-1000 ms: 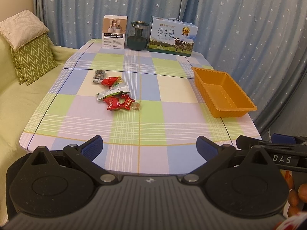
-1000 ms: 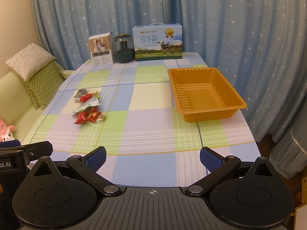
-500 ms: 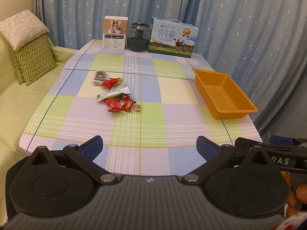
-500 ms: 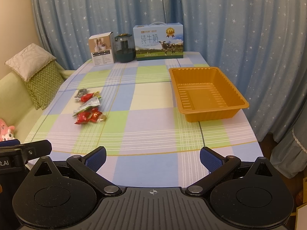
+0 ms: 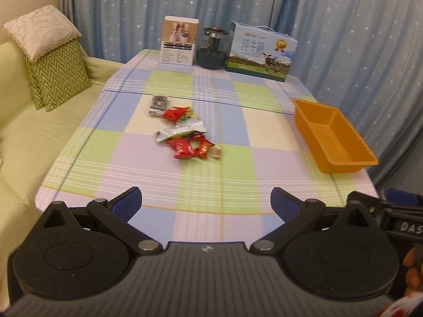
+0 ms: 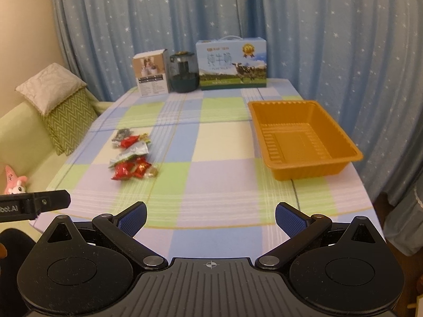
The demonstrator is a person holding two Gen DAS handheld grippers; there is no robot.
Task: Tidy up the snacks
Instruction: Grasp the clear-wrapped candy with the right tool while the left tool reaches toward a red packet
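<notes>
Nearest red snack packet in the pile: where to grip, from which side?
Likely its near crimped edge, with the left gripper coming from above on the table's near side. The red packet lies flat, with a small candy at its right and other wrappers behind.

I see a table [image 6: 216, 179] covered in pastel plaid of blue, green, lilac and cream. Left of the orange tray [image 6: 304, 137] lie red and silver snack packets [image 6: 130, 158]. Behind the tray hang blue curtains [image 6: 317, 39] dotted with white stars.
</notes>
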